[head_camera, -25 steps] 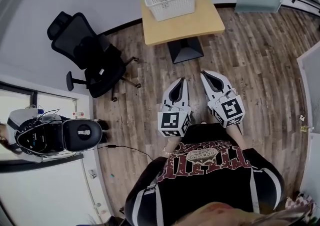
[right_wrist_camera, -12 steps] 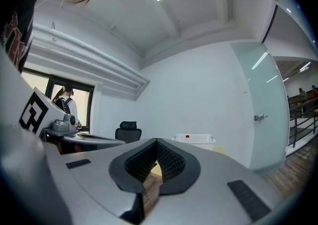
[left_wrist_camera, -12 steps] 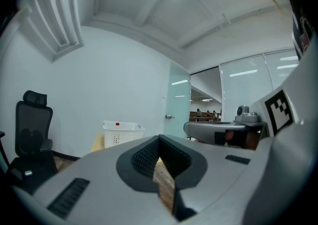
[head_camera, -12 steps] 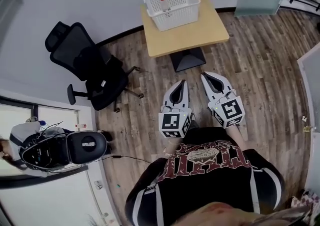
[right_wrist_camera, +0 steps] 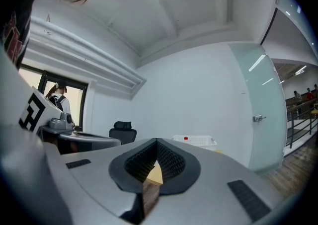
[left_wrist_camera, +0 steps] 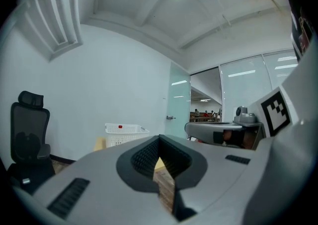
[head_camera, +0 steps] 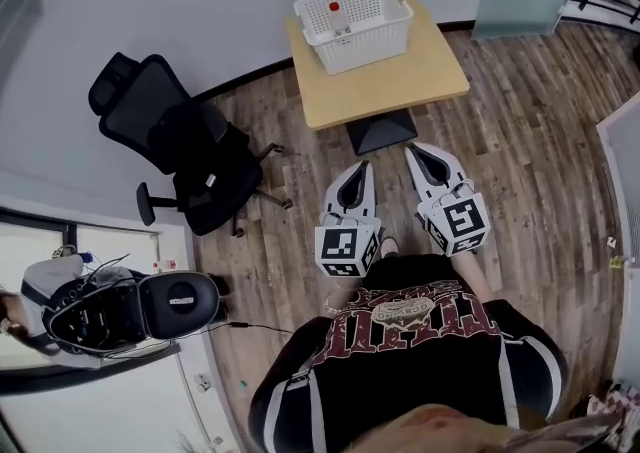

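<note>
Close in front of the person, the left gripper (head_camera: 360, 169) and the right gripper (head_camera: 415, 153) hang side by side over the wood floor (head_camera: 520, 141). In each gripper view the jaw tips meet, so both are closed on nothing. Just beyond them stands a small table (head_camera: 400, 81), with a black chair (head_camera: 180, 141) off to its left. At the table's far end sits a white lattice basket (head_camera: 370, 36), and a little red-capped bottle (head_camera: 335, 16) stands inside it near the left wall. I'd judge the basket light and a bit flexible, best taken by its rim. The bottle looks light and smooth, likely to slip or tip, so a hold round the body under the cap seems safest.
</note>
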`<state>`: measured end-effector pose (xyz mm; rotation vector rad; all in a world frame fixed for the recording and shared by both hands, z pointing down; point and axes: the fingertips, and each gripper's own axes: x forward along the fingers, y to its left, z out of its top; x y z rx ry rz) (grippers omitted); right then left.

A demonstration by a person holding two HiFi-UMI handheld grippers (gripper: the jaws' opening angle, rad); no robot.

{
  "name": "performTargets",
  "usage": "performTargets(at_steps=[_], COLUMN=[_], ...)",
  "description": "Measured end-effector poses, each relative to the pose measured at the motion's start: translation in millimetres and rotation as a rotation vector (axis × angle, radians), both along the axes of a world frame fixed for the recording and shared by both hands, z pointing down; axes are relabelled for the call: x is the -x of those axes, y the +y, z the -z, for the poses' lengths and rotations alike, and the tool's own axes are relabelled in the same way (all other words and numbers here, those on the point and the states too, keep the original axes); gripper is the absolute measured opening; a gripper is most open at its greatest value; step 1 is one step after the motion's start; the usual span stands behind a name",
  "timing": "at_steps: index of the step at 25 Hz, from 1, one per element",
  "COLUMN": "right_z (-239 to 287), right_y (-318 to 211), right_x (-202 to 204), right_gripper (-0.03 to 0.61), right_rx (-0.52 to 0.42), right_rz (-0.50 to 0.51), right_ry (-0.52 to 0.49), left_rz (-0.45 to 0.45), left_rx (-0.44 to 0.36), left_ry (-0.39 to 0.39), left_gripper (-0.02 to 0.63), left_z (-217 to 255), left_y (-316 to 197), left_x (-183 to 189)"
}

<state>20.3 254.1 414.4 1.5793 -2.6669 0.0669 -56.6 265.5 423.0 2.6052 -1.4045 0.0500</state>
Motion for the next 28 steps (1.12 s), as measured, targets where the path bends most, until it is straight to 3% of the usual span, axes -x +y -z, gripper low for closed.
performTargets(at_steps=[5, 13, 28], right_z=[-4.5, -6.4, 10.8], right_y=[-5.4, -23.0, -122.4], right_x=[13.9, 3.6, -7.8], right_gripper=[0.017, 0.017, 0.017], right_rx=[0.005, 0.007, -0.001], right_rz=[0.001, -0.029, 0.061], right_ry=[0.036, 0.045, 0.061], left_rz=[-0.032, -0.042, 0.029], left_rx=[0.001, -0.002, 0.016], left_ry=[-0.002, 0.003, -0.006], left_gripper=[0.026, 0.028, 0.028], left_z=[-0.3, 0.1, 10.1], left_y=[-7.9, -25.3, -121.9], left_x=[3.3, -1.4, -19.8])
